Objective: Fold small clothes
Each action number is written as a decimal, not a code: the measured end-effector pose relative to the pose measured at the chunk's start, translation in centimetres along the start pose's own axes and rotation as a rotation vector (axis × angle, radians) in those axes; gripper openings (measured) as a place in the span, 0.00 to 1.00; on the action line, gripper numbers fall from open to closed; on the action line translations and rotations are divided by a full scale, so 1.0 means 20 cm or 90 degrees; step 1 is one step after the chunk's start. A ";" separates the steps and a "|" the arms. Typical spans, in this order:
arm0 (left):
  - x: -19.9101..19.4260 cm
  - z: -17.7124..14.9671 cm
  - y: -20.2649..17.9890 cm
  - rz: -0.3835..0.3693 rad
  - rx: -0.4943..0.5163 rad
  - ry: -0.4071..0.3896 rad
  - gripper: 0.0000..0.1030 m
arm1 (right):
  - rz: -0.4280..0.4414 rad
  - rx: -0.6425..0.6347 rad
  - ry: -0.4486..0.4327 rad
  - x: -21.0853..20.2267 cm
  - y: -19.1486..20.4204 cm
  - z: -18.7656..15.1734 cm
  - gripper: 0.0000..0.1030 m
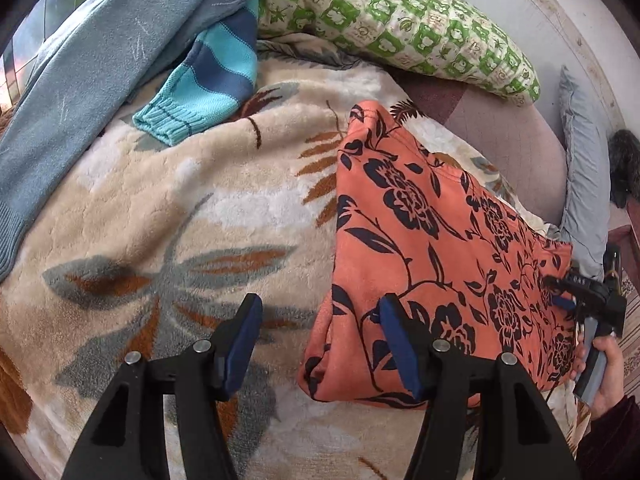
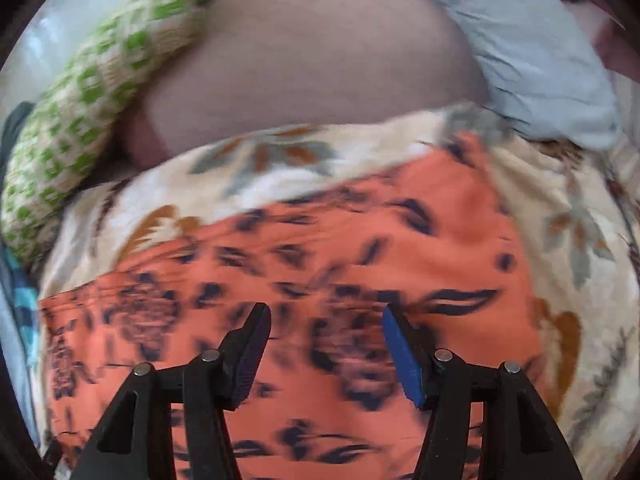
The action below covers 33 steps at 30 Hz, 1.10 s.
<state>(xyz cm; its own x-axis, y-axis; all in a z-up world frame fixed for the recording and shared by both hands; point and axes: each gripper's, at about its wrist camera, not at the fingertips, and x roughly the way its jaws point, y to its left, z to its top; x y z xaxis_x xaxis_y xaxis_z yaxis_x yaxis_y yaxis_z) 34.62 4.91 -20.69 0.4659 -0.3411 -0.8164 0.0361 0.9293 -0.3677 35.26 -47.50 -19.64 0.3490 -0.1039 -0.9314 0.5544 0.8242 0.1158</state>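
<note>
Left wrist view shows the left gripper [image 1: 320, 344] low over a fluffy blanket [image 1: 160, 208] with leaf shapes on it. Its two fingers are spread wide and hold nothing. One blue pad [image 1: 394, 344] sits over the near edge of the orange cloth [image 1: 432, 240], but I cannot tell if it touches. The orange cloth has dark flowers on it. It lies folded on the blanket, to the right of the left gripper. At the far right of this view, the right gripper [image 1: 568, 300] is at the cloth's right edge, with a hand [image 1: 604, 368] on its handle. From here I cannot tell how its fingers stand.

Far back on the blanket lie a blue sweater [image 1: 92, 80] and a striped sleeve [image 1: 208, 80], touching each other. A green pillow [image 1: 400, 24] lies behind the orange cloth. A pale blue pillow [image 1: 584, 184] is off to the right.

The right wrist view is blurry. The right gripper [image 2: 324, 348] hangs over the orange cloth [image 2: 300, 248] with its fingers spread apart, and nothing seems to be between them. The blanket [image 2: 580, 220] shows around the cloth, and the green pillow [image 2: 80, 120] is at the left.
</note>
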 end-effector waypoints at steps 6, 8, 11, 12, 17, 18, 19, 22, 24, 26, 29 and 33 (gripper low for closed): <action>-0.01 0.02 0.02 0.009 -0.012 -0.005 0.68 | 0.123 0.131 -0.028 -0.17 -0.41 -0.18 0.60; -0.04 0.03 0.02 0.013 -0.012 -0.017 0.68 | 0.173 0.103 -0.069 -0.27 -0.40 -0.28 0.60; -0.08 0.03 0.02 0.013 -0.012 -0.026 0.68 | 0.153 0.003 -0.038 -0.25 -0.25 -0.47 0.61; -0.08 0.03 0.03 0.020 -0.013 -0.026 0.68 | 0.130 -0.028 -0.030 -0.21 -0.19 -0.55 0.62; -0.09 0.02 0.11 0.037 -0.049 -0.023 0.68 | 0.001 -0.190 -0.052 -0.24 0.04 -0.74 0.64; -0.10 0.03 0.11 0.036 -0.054 -0.025 0.68 | 0.023 -0.174 -0.039 -0.26 0.05 -0.72 0.64; -0.11 0.03 0.11 0.039 -0.055 -0.029 0.68 | 0.058 -0.153 -0.037 -0.29 0.05 -0.70 0.64; -0.14 0.02 0.10 0.044 -0.044 -0.042 0.68 | 0.108 -0.127 -0.089 -0.37 0.16 -0.64 0.64; -0.14 0.01 0.08 0.048 -0.034 -0.037 0.68 | 0.146 -0.138 -0.068 -0.35 0.27 -0.65 0.64; -0.12 0.01 0.08 0.059 -0.031 -0.029 0.68 | 0.159 -0.179 -0.019 -0.25 0.42 -0.72 0.64; -0.10 0.01 0.09 0.079 -0.027 -0.014 0.68 | 0.064 -0.323 -0.041 -0.18 0.63 -0.91 0.68; -0.13 0.02 0.09 0.075 -0.032 -0.019 0.68 | 0.157 -0.256 0.014 -0.25 0.50 -0.87 0.69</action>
<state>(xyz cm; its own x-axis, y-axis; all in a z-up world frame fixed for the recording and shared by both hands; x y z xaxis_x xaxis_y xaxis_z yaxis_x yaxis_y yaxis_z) 33.79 7.53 -19.10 0.4901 -0.2252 -0.8421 -0.0639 0.9542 -0.2923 26.03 -29.01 -19.87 0.4154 0.1298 -0.9003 0.1189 0.9735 0.1952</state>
